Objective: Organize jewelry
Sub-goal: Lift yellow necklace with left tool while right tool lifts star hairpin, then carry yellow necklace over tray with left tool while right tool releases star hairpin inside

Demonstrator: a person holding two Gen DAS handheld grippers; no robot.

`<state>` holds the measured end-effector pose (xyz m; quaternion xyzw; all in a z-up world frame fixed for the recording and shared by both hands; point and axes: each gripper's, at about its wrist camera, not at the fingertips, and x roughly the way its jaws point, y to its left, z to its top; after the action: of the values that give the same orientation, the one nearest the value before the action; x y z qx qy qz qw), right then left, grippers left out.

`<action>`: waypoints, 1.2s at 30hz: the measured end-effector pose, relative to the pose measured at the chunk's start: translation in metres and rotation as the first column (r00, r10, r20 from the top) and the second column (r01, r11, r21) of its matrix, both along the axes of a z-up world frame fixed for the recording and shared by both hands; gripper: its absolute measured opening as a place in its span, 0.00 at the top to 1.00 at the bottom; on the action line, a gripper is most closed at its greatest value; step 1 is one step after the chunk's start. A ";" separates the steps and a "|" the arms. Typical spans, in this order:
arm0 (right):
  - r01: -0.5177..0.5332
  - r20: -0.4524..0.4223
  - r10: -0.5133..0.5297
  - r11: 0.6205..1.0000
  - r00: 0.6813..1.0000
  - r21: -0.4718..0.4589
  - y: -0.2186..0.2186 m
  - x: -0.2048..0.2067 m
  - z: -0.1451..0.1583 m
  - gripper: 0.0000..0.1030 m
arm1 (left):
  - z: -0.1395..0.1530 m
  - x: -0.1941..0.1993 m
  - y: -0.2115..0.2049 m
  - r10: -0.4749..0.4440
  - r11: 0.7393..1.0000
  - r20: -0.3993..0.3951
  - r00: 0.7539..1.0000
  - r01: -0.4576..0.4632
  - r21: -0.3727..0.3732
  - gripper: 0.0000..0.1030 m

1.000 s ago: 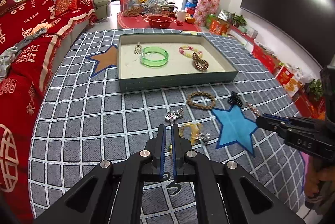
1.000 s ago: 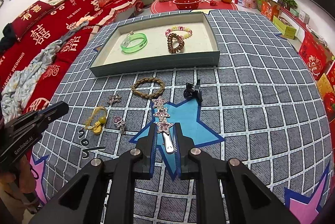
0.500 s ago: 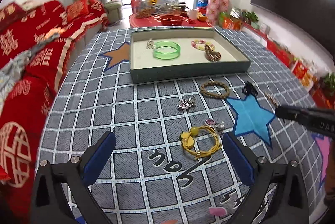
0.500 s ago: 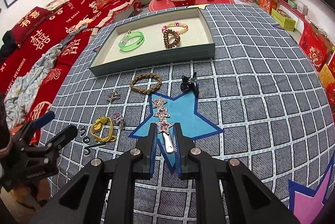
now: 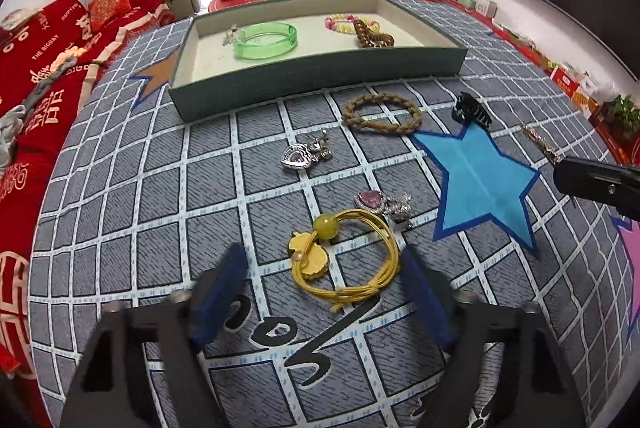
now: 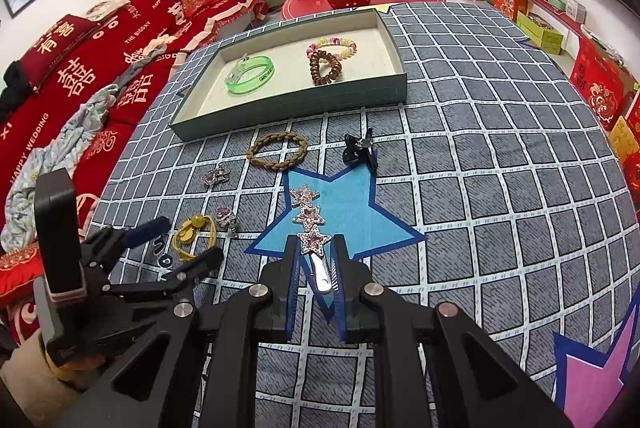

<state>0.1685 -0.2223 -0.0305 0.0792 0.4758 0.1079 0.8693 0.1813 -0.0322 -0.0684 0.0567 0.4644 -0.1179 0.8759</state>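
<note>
**Left tongs spread and drop toward the yellow hair tie**

Pressed together a second ago, the left tongs [image 5: 320,288] have since spread wide and come down low, so the yellow hair tie [image 5: 348,260] now lies on the counter [image 5: 120,212] between their blue pads. The right tongs [image 6: 314,268] keep pinching the metal end of the star hair clip [image 6: 310,224], its three pink rhinestone stars pointing forward over the blue star patch [image 6: 352,204].

The tray [image 5: 320,72] beyond holds a green bangle [image 5: 266,40], a pastel bead bracelet [image 5: 346,22], a brown coil hair tie [image 5: 374,36] and a small silver piece.

The hair tie is a loop of yellow cords with a round bead and a duck-shaped charm. A pink heart pendant [image 5: 378,202] lies just beside it.
</note>
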 end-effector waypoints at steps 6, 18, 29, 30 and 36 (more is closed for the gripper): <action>0.005 0.006 -0.005 1.000 1.000 0.007 0.000 0.000 0.002 0.84 | 0.003 -0.002 0.007 -0.016 0.999 0.005 1.000 0.016 -0.042 0.68; -0.003 0.040 0.002 1.000 0.999 0.018 0.000 0.023 0.020 0.84 | 0.047 0.005 0.029 0.015 0.992 0.062 0.998 -0.007 -0.125 0.68; 0.004 0.074 -0.004 1.000 0.997 0.004 -0.004 0.095 0.046 0.84 | 0.082 0.071 0.034 0.042 0.990 0.128 0.991 -0.024 -0.137 0.68; 0.008 0.073 -0.008 1.000 0.997 0.003 -0.005 0.103 0.047 0.84 | 0.081 0.079 0.034 0.047 0.990 0.120 0.992 -0.030 -0.139 0.68; 0.028 0.054 -0.028 1.000 0.998 -0.006 -0.009 0.150 0.040 0.84 | 0.057 0.126 0.032 0.042 0.994 0.041 0.998 -0.037 -0.106 0.68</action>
<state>0.3188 -0.2313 0.0090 0.0800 0.4516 0.0963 0.8834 0.3077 -0.0006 -0.0115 0.0038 0.4397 -0.1235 0.8896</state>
